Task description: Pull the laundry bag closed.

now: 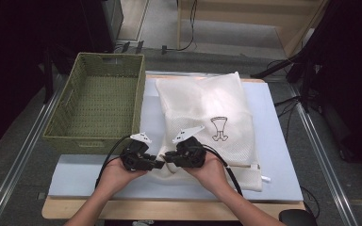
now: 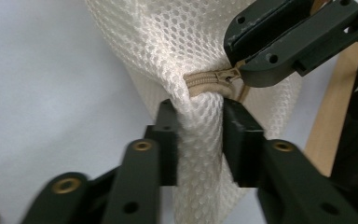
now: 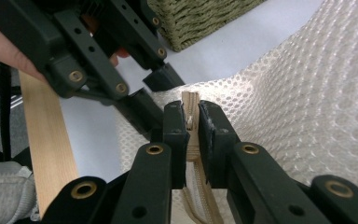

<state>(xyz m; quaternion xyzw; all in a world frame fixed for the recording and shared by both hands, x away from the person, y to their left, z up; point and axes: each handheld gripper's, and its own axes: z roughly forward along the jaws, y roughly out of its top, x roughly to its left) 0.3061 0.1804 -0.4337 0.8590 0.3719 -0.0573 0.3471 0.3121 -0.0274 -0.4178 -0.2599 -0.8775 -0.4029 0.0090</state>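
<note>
A white mesh laundry bag (image 1: pixel 207 113) with a tan zipper lies on the pale blue mat (image 1: pixel 273 141). At its near left corner both grippers meet. My left gripper (image 2: pixel 199 126) is shut on a bunched fold of the mesh bag (image 2: pixel 168 42), just below the end of the zipper (image 2: pixel 205 81). The right gripper (image 3: pixel 192 123) is shut on the tan zipper pull (image 3: pixel 190 109), with the zipper tape trailing down between its jaws. In the high view the left gripper (image 1: pixel 156 163) and the right gripper (image 1: pixel 167 158) sit tip to tip.
A green woven basket (image 1: pixel 61 125), with nothing inside, stands on the left, touching the mat's edge. The wooden table edge (image 1: pixel 169 207) runs along the front. Cables and dark furniture legs lie on the floor beyond the table.
</note>
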